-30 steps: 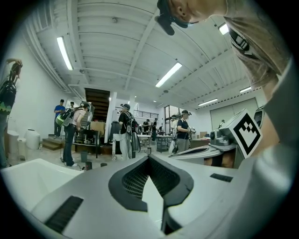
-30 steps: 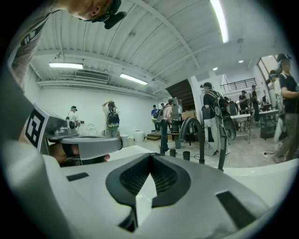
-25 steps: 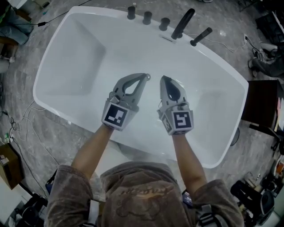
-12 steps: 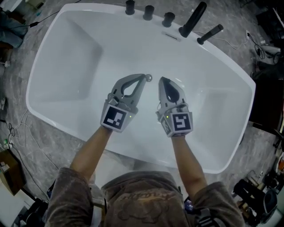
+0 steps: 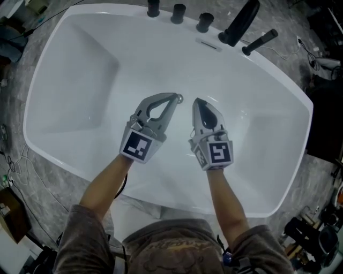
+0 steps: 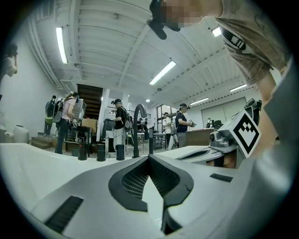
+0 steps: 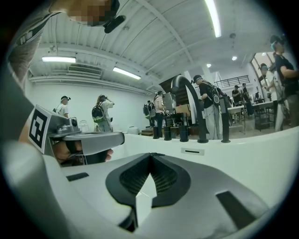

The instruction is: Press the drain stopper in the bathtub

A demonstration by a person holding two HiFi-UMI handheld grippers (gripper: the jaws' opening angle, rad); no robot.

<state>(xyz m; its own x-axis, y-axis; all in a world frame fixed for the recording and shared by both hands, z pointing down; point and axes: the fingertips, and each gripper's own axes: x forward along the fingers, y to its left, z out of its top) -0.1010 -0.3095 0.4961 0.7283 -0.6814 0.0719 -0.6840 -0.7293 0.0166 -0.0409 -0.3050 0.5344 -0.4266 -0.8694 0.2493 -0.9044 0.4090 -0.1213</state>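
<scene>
Drawn slightly back, left hand-held gripper [image 5: 174, 97] and right hand-held gripper [image 5: 196, 100], jaws together, hover inside bathtub [image 5: 80, 80].

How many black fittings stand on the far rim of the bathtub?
5: left knob, middle knob and right knob in a row, then the spout, then the slanted handle rightmost. None seems hidden.

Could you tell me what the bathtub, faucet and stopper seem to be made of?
Bathtub: glossy white, likely acrylic or enamel; soft highlights on its walls.
Faucet: matte black, probably coated metal; little shine.
Stopper: shiny, probably chromed metal; small, hard to confirm.
</scene>
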